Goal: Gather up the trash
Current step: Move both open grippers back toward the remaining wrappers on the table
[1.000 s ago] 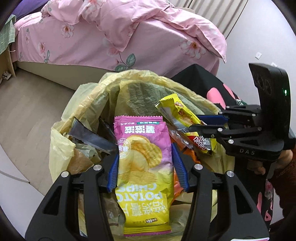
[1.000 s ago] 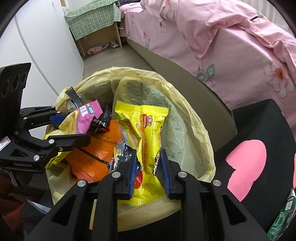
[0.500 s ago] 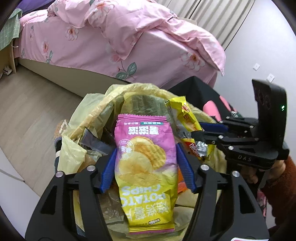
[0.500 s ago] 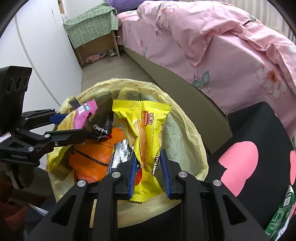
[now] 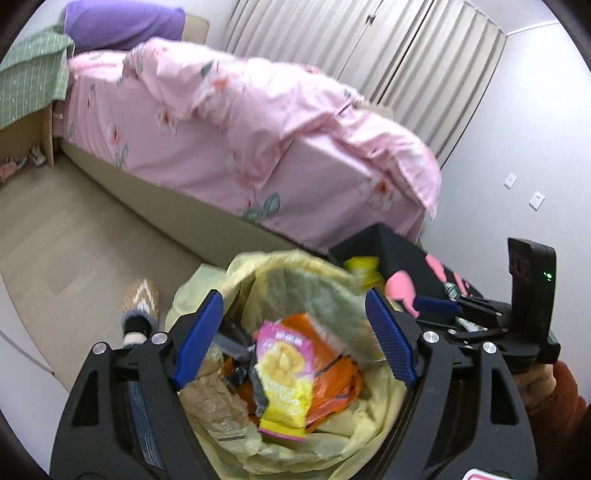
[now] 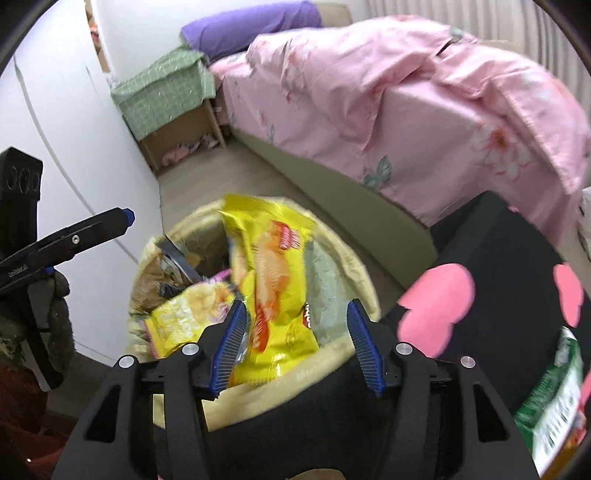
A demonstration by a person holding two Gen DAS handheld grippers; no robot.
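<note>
Grippers are both released above the trash bag (image 5: 288,269): left gripper (image 5: 295,339) wide apart over the pink chip bag (image 5: 284,373) lying inside, right gripper (image 6: 295,347) apart around the yellow snack bag (image 6: 273,277), not pinching it. Behind stands the pink bed (image 5: 258,147).

A bed (image 5: 229,147) with a rumpled pink floral duvet (image 6: 424,96) fills the room's middle. At its head lies a purple pillow (image 5: 122,26), and beside that a wooden nightstand (image 6: 181,136) under green checked cloth. Behind the bed hang pale pleated curtains (image 5: 369,51). Light wood flooring (image 5: 74,236) runs along the bed's side, white wall (image 6: 74,110) opposite.
</note>
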